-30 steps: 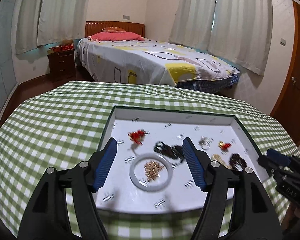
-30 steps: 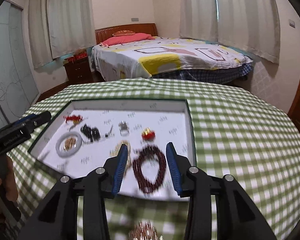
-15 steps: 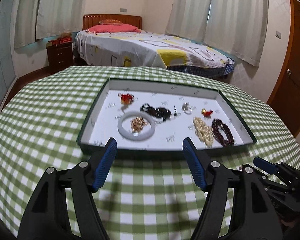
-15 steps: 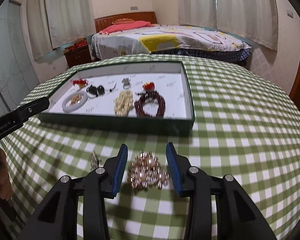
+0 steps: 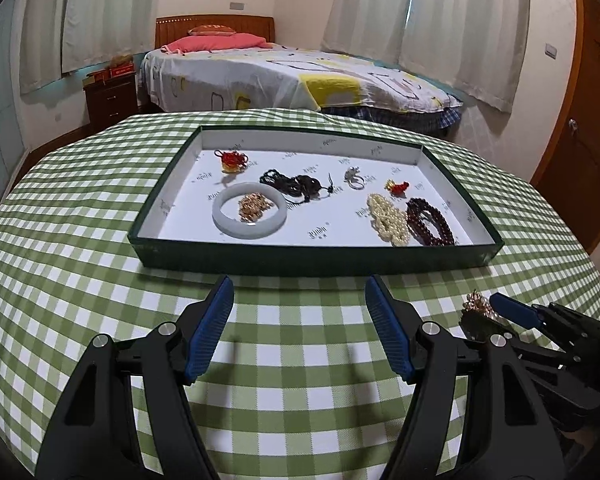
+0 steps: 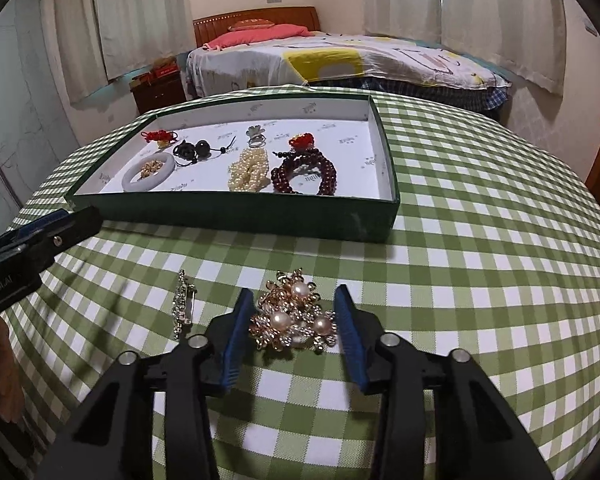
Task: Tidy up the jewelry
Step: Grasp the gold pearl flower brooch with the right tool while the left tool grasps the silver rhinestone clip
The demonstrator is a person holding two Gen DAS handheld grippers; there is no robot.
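Right claw (image 6: 294,320), fingers parted, straddling a gold-and-pearl brooch (image 6: 293,317) that lies on the green-checked table (image 6: 480,280); the blue pads sit just beside the brooch on either side, and whether they touch it cannot be told. Just to the left of this claw lies a slim rhinestone pin (image 6: 181,303), flat on the cloth and apart from the brooch. Ahead of the claw stands a shallow dark-green box tray (image 6: 236,216) with a white interior. Its contents, from the near right corner leftward: a dark red bead bracelet (image 6: 305,171), touching a pearl strand (image 6: 249,170), then a pale jade bangle (image 6: 149,171) encircling a small gold chain piece (image 6: 151,167). Farther from the claw lie a red-and-gold charm (image 6: 301,141), a silver ring (image 6: 256,137), a black bead cord (image 6: 194,151) and a red knotted tassel charm (image 6: 159,136).

Left claw (image 5: 300,330), wide open and holding nothing, hovering over bare cloth just short of the tray's near wall (image 5: 316,258). To its right, the right claw's blue fingertip (image 5: 514,312) appears beside the gold brooch (image 5: 476,304). Beyond the table stands a bed (image 5: 284,76) with a patterned cover.
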